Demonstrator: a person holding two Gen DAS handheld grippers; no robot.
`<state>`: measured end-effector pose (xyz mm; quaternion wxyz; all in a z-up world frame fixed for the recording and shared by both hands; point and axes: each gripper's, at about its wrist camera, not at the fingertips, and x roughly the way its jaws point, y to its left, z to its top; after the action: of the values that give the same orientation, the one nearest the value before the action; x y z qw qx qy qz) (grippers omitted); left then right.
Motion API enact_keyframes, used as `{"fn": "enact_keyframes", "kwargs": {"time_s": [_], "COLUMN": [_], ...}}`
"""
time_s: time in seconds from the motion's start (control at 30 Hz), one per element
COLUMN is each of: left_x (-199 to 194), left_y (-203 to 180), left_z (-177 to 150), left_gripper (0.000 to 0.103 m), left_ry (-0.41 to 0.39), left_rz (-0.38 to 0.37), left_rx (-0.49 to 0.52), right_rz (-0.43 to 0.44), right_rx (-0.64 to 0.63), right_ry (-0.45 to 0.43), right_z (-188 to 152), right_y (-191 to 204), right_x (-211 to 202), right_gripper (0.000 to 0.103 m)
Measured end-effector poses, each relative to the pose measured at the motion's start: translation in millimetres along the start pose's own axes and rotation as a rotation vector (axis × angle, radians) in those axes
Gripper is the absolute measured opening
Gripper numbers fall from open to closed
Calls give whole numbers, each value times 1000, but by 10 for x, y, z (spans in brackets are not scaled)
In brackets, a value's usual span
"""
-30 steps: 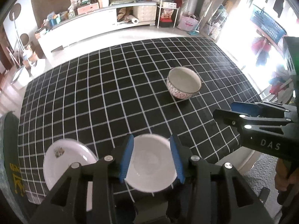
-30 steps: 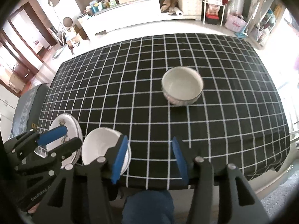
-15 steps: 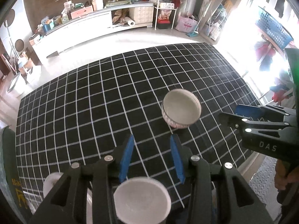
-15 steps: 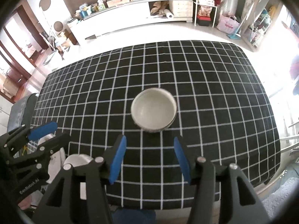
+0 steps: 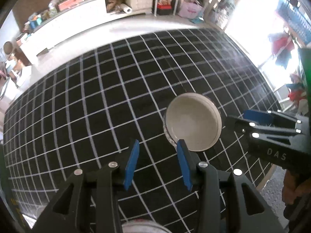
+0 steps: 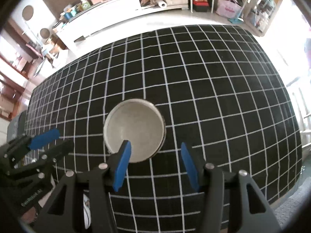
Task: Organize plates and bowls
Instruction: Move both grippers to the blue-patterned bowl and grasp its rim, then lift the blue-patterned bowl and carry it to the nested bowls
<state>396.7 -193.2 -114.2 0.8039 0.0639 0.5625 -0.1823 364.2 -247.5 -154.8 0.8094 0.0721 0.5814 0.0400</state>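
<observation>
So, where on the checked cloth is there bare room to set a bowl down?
The far half of the tablecloth, from the bowl to the edge facing the white cabinet, is bare, as is the strip right of the bowl. The near side is crowded: left gripper, right gripper, and dishes at the near-left edge.

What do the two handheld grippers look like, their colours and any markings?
Both are matte black frames with triangular cut-outs and silver round bolts. The left gripper and right gripper carry flat blue fingers. The right gripper's side reads "DAS"; the left one's white lettering is too blurred to read.
</observation>
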Motion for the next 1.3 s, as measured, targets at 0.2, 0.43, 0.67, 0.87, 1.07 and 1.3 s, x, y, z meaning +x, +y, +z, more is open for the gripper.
{"fn": "enact_keyframes", "kwargs": {"time_s": [0.2,0.43,0.67,0.87,1.07,1.3], "left_x": [397,670,669,618,528,401], "left_y": [-40,-28,-134,33,334,686], "left_z": [95,172,174,82,-108,-443], "left_gripper": [38,23,8,8,8,8], "left_ry": [35,44,50,87,121,144], "left_rz": [21,-5,2,24,69,73], "left_rx": [11,-6,51,65,48,-18], "right_rz": [10,-12,-9,-10,24,63], "right_rx": [51,35,-5,-45,-87,-143], "right_ry": [18,28,38,37,54,88], "right_z": [85,97,-22,-148,-255,-374], "right_y": [-80,-64,99,357,608,867], "right_x": [274,505,574,562,581,615], "right_gripper": [58,41,13,13,14,15]}}
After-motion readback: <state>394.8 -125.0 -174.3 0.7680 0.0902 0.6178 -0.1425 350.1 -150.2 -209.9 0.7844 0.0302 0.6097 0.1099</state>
